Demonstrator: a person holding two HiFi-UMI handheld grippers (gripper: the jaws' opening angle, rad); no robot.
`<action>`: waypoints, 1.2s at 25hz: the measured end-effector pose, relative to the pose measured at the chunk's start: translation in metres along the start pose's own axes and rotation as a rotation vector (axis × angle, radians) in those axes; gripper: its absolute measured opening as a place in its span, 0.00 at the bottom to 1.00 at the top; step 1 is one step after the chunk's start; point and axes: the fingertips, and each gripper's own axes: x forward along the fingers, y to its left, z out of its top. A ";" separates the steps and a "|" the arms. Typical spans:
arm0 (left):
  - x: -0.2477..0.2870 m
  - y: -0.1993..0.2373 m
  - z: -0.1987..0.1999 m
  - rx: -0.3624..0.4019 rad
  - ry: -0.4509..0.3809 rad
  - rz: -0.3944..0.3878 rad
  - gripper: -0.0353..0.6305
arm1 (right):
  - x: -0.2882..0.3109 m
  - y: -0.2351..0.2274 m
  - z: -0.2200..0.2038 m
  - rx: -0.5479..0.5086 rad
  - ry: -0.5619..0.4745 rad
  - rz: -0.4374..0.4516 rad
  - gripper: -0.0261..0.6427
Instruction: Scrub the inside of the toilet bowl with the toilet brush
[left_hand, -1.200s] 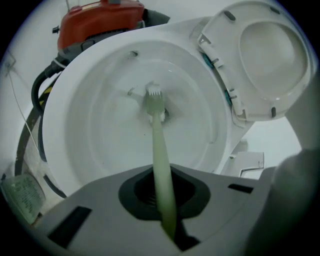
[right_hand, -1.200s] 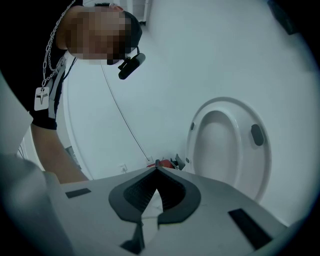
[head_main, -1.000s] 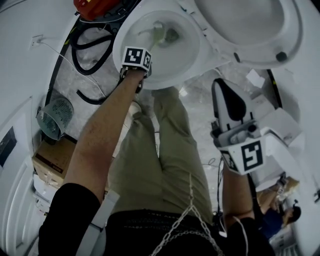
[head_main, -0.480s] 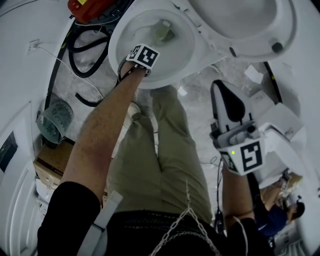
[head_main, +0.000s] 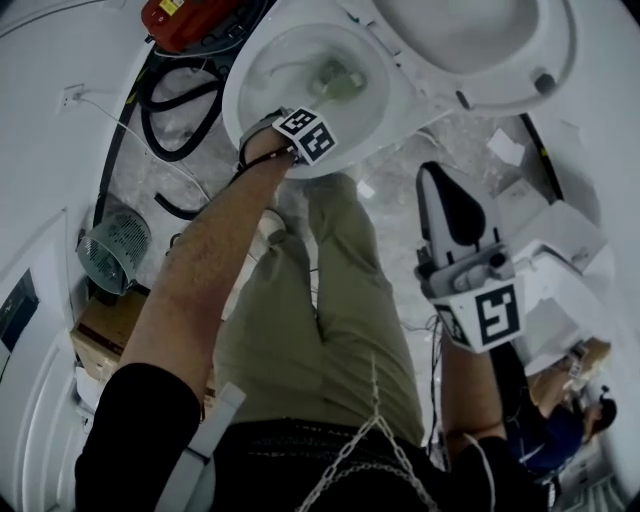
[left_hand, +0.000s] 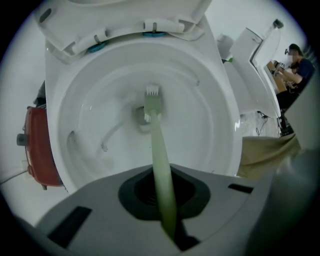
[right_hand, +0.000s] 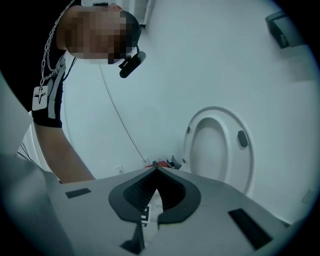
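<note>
The white toilet bowl (head_main: 258, 75) lies at the top of the head view, with its seat and lid (head_main: 470, 45) raised. My left gripper (head_main: 300, 128) hangs over the bowl's near rim, shut on the toilet brush's pale green handle (left_hand: 161, 160). The brush head (left_hand: 151, 102) sits low in the bowl (left_hand: 75, 100) beside the drain; in the head view the brush head (head_main: 335, 78) shows near the bowl's middle. My right gripper (head_main: 435, 182) is held away at the right above the floor, jaws shut on nothing (right_hand: 154, 169).
A red container (head_main: 185, 15) and a looped black hose (head_main: 165, 120) lie left of the bowl. A small round fan (head_main: 112, 250) and a cardboard box (head_main: 105, 325) stand at the left. White boxes (head_main: 560, 260) crowd the right, and another person (head_main: 560, 430) sits beyond.
My left gripper has shifted rightward along the bowl's near rim, and the brush head has swept a little right inside the bowl. The right gripper has stayed nearly still.
</note>
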 end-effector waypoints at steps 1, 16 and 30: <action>0.000 0.000 -0.005 0.020 0.015 0.006 0.05 | 0.001 0.003 0.003 0.011 -0.006 -0.005 0.04; -0.012 0.029 -0.081 0.022 0.173 0.009 0.05 | -0.017 0.057 0.018 0.017 -0.043 -0.055 0.04; -0.163 -0.005 -0.144 -0.519 -0.643 -0.057 0.05 | -0.046 0.134 -0.006 -0.051 -0.034 -0.190 0.04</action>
